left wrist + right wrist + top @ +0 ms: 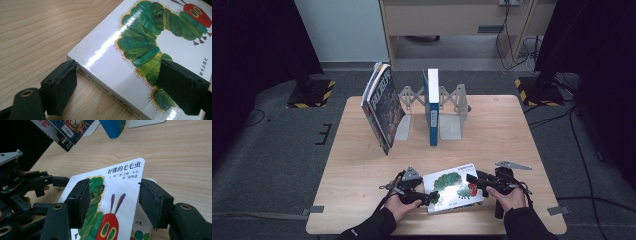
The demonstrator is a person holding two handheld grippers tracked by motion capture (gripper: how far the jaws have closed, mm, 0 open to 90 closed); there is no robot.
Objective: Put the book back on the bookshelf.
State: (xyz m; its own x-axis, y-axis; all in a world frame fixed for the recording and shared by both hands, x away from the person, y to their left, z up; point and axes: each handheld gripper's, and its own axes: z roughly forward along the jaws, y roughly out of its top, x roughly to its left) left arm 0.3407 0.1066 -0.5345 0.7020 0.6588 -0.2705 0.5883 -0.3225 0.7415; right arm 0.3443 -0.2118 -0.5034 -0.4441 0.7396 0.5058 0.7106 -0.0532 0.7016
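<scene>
Closest to the person, the caterpillar book [455, 188] lies flat near the counter's [362, 165] front edge. The left gripper [428, 197] has its jaws released around the book's spine corner. The right gripper [472, 180] straddles the lifted cover; can't tell if it's pinching. Further back, a dark book [383, 106] leans and a blue book [432, 105] stands in the metal bookends [452, 112].

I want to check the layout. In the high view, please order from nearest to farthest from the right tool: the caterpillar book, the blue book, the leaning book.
1. Caterpillar book: flat, at the right tool.
2. Blue book: upright, table's far middle.
3. Leaning book: far left.
</scene>
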